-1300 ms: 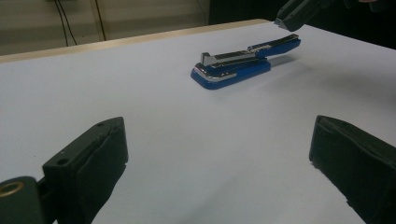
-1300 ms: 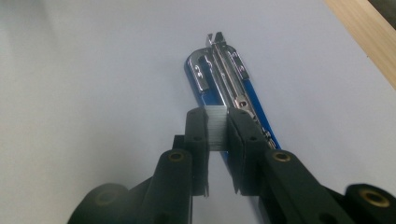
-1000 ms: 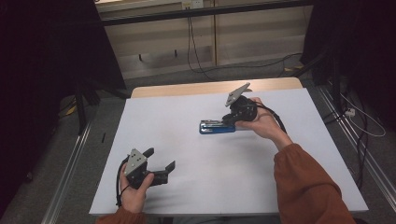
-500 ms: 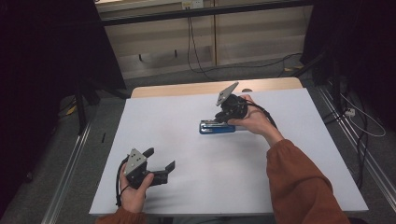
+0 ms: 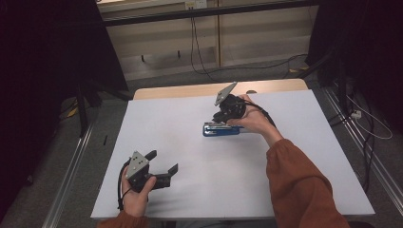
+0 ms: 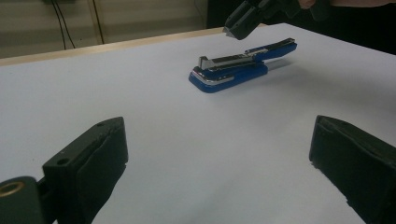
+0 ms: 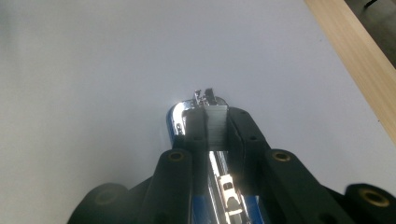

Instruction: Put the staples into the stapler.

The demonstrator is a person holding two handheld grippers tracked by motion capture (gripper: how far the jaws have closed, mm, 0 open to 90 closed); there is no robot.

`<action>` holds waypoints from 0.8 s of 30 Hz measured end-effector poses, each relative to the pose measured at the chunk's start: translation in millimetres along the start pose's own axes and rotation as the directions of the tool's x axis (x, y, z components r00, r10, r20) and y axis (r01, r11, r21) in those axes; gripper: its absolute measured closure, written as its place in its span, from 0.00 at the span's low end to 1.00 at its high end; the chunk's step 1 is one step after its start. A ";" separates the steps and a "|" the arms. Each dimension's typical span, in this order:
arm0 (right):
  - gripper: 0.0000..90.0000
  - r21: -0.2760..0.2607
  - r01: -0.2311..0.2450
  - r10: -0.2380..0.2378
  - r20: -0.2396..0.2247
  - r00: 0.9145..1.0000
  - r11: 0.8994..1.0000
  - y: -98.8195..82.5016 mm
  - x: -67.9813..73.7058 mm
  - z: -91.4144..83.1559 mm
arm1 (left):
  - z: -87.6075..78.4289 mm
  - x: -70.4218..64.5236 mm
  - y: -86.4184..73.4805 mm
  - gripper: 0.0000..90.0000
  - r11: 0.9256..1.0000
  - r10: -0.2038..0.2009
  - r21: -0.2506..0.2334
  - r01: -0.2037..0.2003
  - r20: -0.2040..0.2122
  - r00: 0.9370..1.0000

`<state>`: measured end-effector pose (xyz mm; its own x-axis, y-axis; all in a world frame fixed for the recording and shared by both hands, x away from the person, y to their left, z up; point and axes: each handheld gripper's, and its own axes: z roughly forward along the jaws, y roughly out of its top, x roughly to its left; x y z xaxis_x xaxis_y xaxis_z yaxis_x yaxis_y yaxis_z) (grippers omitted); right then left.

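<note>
Lying flat on the white worktop (image 5: 166,128), right of centre, the blue-and-chrome metal stapler (image 5: 222,129) sat with its arm between the right gripper (image 7: 215,125)'s narrowed fingers; whether they clamped it was unclear. The left gripper (image 5: 165,165)'s 2 fingers stood apart near the front-left edge.

The high view looks forward and down from above the person's side, taking in the whole white table (image 5: 190,156). The left gripper view sits low, skimming the tabletop toward the blue stapler (image 6: 238,65) in its upper centre. The right gripper view hangs close above the stapler, looking steeply down at it.
</note>
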<state>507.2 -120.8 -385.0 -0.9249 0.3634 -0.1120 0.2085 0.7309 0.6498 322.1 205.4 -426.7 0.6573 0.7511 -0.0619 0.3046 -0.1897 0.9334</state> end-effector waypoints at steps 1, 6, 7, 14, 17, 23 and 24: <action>0.88 0.005 -0.004 0.004 -0.002 1.000 1.000 0.0 -0.3 1.7 | 0.0 0.1 0.0 0.05 1.000 0.001 0.001 -0.001 -0.001 1.000; 0.88 0.013 -0.001 0.001 -0.013 1.000 1.000 1.5 -3.6 10.0 | 0.3 0.0 -0.1 0.05 1.000 0.000 0.003 0.000 0.000 1.000; 0.88 0.010 0.010 -0.010 -0.011 1.000 1.000 2.4 -3.6 11.7 | 0.5 0.1 -0.1 0.05 1.000 0.000 0.003 0.000 0.002 1.000; 0.88 -0.006 0.020 -0.020 -0.027 0.999 1.000 8.6 -4.2 20.1 | 0.3 0.5 -0.3 0.05 1.000 -0.002 0.005 0.002 0.005 1.000; 0.88 -0.002 0.021 -0.021 -0.033 0.999 1.000 9.0 -5.5 22.9 | 0.4 0.4 -0.2 0.05 1.000 -0.002 0.005 0.002 0.007 1.000; 0.88 0.017 0.027 -0.027 -0.042 0.999 0.999 9.2 -7.9 25.9 | 0.5 0.3 -0.2 0.05 1.000 -0.002 0.005 0.002 0.007 1.000; 0.88 0.019 0.031 -0.031 -0.046 0.998 0.999 9.2 -8.5 26.5 | 0.6 0.2 -0.3 0.05 1.000 -0.005 0.004 0.005 0.007 1.000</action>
<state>525.3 -101.8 -398.0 -0.9445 0.3139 -0.0971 0.1852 0.7526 0.6319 322.5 205.2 -427.2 0.6608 0.7473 -0.0692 0.3107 -0.1884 0.9317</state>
